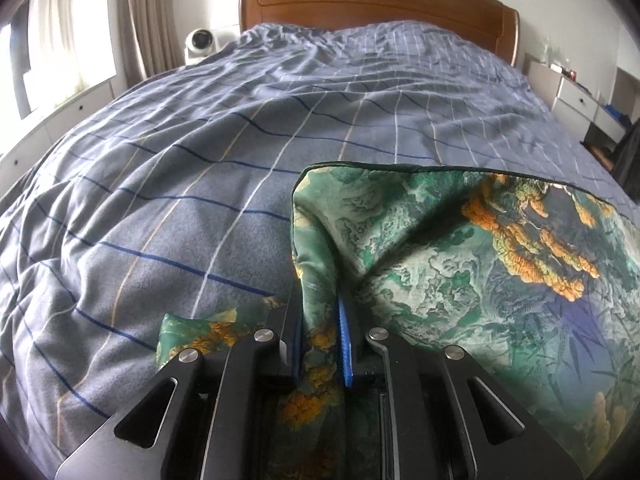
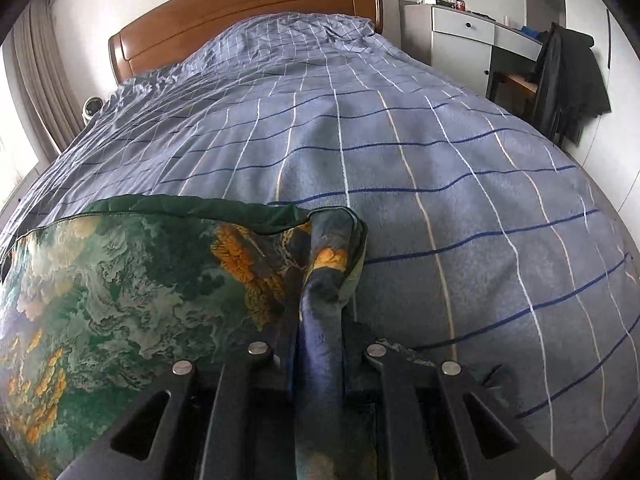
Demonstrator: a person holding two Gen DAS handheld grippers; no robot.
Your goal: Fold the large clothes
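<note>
A large green garment with orange and blue print [image 1: 460, 248] lies on the blue checked bed. My left gripper [image 1: 320, 320] is shut on its left edge; the cloth bunches between the two fingers and spreads to the right. In the right wrist view the same garment [image 2: 120, 280] spreads to the left. My right gripper [image 2: 320, 328] is shut on its right corner, and a fold of cloth stands up between the fingers. The garment's far dark-piped edge runs straight between the two grippers.
The blue checked duvet [image 1: 240, 140] covers the bed up to a wooden headboard [image 1: 380, 0]. A white fan [image 1: 199, 44] and curtains stand at the left. A white desk [image 2: 472, 36] and a chair with a dark coat [image 2: 568, 76] stand at the right.
</note>
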